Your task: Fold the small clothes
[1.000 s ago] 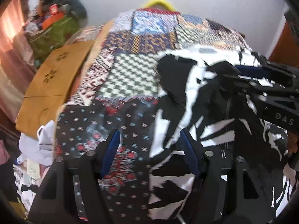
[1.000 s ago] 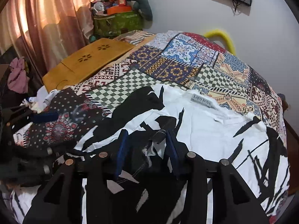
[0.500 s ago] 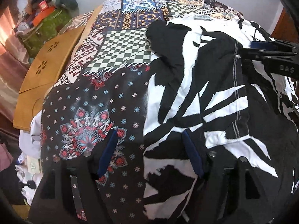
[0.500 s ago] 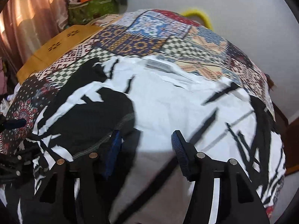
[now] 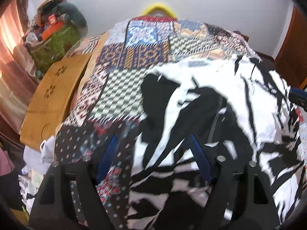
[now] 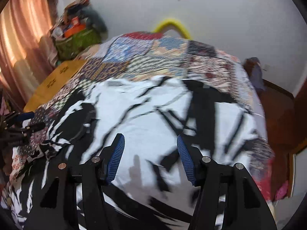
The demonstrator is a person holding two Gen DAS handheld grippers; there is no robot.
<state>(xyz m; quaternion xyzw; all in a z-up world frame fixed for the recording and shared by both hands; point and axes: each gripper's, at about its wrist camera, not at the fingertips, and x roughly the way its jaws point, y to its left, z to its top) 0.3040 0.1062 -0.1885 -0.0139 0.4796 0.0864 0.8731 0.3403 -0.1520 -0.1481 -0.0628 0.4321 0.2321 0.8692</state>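
Observation:
A black-and-white patterned shirt (image 5: 191, 115) lies spread on the patchwork bedspread (image 5: 144, 57), with its left sleeve folded inward over the body. My left gripper (image 5: 153, 140) hovers over the shirt's left edge. Its jaws are opening and nothing is between them. My right gripper (image 6: 149, 137) stands open above the white middle of the shirt (image 6: 144, 115), holding nothing. The right wrist view shows the left gripper (image 6: 32, 121) at the far left edge. A blue pad of the right gripper's finger (image 5: 299, 97) peeks in at the right of the left wrist view.
A wooden board (image 5: 53, 99) with flower cut-outs lies along the bed's left side. Behind it stands a green bag (image 5: 51, 44) piled with clutter, by the curtain. A yellow hoop (image 5: 159, 9) leans on the far wall. Brown wooden furniture (image 6: 278, 115) stands right of the bed.
My right gripper let go of the dark sleeve fold, widened, and swung right across the shirt. My left gripper opened wider and pulled back a little.

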